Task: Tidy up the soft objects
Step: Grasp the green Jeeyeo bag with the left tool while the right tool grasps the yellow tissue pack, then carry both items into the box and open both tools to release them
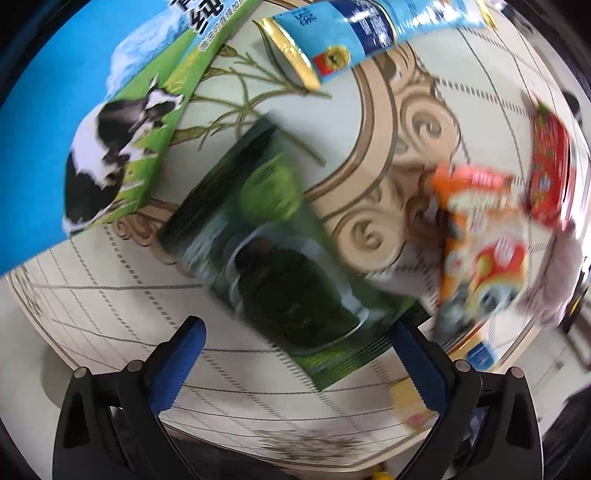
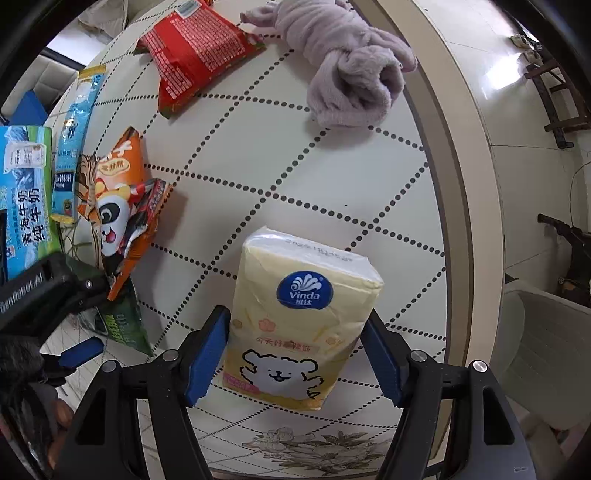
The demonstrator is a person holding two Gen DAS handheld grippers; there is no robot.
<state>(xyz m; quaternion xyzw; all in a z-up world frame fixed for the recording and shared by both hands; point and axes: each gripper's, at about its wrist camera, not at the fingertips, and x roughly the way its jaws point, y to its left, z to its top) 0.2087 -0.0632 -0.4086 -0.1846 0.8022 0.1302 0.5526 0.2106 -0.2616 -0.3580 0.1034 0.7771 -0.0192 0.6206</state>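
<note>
at the far left stands the milk carton (image 1: 122, 122), with the blue sachet (image 1: 354, 33) lying beyond it on the round table (image 1: 110, 295). the left gripper (image 1: 295, 354) hovers with its jaws spread wide over the near end of the green pouch (image 1: 273, 251), which lies flat between the blue pads without clear contact; the view is blurred. to the right sit the orange snack bag (image 2: 118, 206) and, further back, the red bag (image 2: 195, 51). the right gripper (image 2: 295, 350) has its jaws spread either side of the tissue pack (image 2: 299, 321), the left pad touching or nearly so, the right just clear. the grey towel (image 2: 351, 70) lies bunched near the table's far right edge.
</note>
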